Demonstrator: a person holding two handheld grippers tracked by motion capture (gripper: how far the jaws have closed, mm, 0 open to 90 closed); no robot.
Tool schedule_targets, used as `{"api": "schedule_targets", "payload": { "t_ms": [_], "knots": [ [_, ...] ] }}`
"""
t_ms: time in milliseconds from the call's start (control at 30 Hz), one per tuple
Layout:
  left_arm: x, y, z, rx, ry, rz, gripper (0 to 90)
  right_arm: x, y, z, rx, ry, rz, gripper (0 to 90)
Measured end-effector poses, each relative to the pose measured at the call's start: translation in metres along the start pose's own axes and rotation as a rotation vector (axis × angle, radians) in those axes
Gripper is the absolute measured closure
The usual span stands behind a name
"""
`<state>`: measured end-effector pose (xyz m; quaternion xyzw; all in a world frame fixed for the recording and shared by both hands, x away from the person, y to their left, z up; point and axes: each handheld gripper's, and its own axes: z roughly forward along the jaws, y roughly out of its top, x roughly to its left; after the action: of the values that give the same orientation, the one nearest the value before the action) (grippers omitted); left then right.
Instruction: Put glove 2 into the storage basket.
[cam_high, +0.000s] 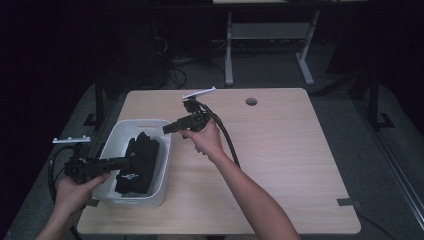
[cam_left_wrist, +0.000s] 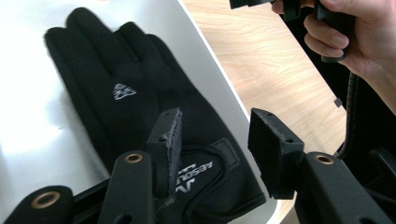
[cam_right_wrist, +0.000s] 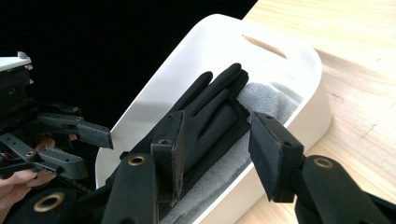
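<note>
Worktop (cam_high: 280, 165): pale wood-grain laminate, rounded corners, a round cable hole near its far edge. It carries the bin at its front left corner; the rest is bare.

Bin (cam_high: 161, 170): white plastic tub, smooth and slightly glossy, rounded rectangle with a slot handle in the far wall. The right gripper view shows a grey, plush-looking lining or cloth under its contents.

Gloves (cam_high: 137, 162): black, matte, soft stretch fabric, lying flat in the bin with fingers toward the far wall. There is a small pale logo on the back of the hand and white lettering on the cuff strap. How many lie stacked you cannot tell for certain.

Left tool (cam_left_wrist: 215, 135): jaws spread apart with nothing between them, hovering just over the cuff at the bin's near end. To do this well, lower until one pad slides beneath the cuff edge, then close on the thicker strap, not the thin fingers. Limp cloth will sag and drag, so lift straight up clear of the bin wall.

Right tool (cam_high: 169, 128): jaws apart and empty, held above the bin's right rim, pointing in toward the glove fingers. Keep it off the left tool's path; it is well placed to steady the bin or take the fingertips.
</note>
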<state>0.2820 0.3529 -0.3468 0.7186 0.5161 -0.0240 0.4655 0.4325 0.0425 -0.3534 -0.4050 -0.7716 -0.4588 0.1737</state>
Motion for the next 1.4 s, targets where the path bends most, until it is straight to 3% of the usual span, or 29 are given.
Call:
{"api": "schedule_targets", "payload": {
  "t_ms": [900,1400],
  "knots": [
    [-0.032,0.021,0.029,0.018,-0.037,0.047,45.0,-0.016,-0.010,-0.055,-0.075,0.007,0.018,52.6],
    [-0.057,0.033,0.049,0.043,-0.052,0.104,36.0,-0.021,-0.016,-0.088,-0.110,0.002,0.018,50.8]
  ]
}}
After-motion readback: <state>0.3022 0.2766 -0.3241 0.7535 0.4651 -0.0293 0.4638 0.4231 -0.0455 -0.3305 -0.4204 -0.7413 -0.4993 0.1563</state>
